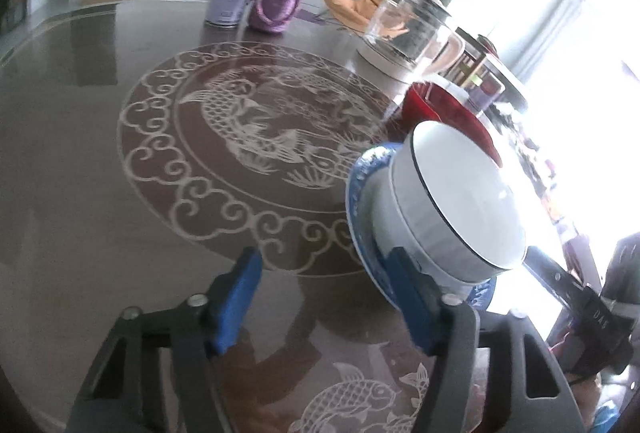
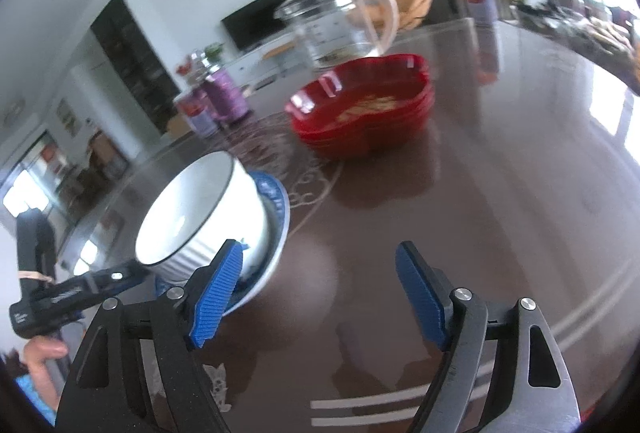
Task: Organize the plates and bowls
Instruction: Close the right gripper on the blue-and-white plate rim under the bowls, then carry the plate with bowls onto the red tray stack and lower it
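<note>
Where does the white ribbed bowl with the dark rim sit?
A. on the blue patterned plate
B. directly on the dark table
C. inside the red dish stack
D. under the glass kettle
A: the white ribbed bowl rests tilted on the blue patterned plate, apart from the red dishes.

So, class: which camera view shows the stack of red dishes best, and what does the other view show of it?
The right wrist view: the red dishes show whole, stacked, open side up, with pale bits inside, in front of the glass kettle. In the left wrist view only a part of the red dishes shows, behind the white bowl.
</note>
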Tool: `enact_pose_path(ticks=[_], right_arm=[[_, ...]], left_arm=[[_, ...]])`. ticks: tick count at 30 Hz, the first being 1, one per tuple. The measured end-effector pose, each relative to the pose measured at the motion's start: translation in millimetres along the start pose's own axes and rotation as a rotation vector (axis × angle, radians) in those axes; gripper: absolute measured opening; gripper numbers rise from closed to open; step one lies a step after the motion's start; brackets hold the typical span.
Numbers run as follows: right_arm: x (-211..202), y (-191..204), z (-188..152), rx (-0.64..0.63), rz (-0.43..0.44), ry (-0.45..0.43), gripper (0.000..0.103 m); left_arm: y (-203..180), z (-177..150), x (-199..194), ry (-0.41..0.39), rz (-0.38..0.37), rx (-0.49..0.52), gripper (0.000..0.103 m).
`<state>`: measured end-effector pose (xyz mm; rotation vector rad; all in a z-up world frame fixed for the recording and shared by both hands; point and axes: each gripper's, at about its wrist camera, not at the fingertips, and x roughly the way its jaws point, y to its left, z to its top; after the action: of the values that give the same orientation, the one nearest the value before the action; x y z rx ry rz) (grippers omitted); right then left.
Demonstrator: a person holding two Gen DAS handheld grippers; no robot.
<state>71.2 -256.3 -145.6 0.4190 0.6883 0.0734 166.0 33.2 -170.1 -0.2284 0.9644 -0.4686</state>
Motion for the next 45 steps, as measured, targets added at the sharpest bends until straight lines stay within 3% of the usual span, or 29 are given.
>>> enact_pose_path(ticks=[4,8,12,16,24,31,37,45], right_arm=[[19,5,-3,-0.02,0.029,0.076,0.038],[40,10,-5,-0.023,0.052,0.124,0.034],[54,16,0,-0.03,0.071,0.139,0.012],[58,21,1,-0.036,0.036,0.146,0.012],[50,26,14,0.004,0.061,0.124,0.012],[39,20,47,0.045,0.097,0.066,0.012],[44,-5,97,0.047,0.063,0.002,0.012],[71,-63,143,0.061,-0.024,-0.039,0.013]], left_arm=[[5,0,11,0.005,-0.035,-0.034,0.051],[3,1,15,-0.004,-0.057,-0.038,0.037],[-9,1,20,-0.015,-0.094,-0.009,0.011],[-13,4,21,-0.008,-0.057,-0.031,0.01],[-22,13,6,-0.022,-0.031,-0.031,0.01],[-44,50,1,-0.059,-0.043,0.0,0.01],[-83,108,39,-0.083,-0.073,0.045,0.01],[-124,155,116,-0.064,-0.109,0.097,0.01]])
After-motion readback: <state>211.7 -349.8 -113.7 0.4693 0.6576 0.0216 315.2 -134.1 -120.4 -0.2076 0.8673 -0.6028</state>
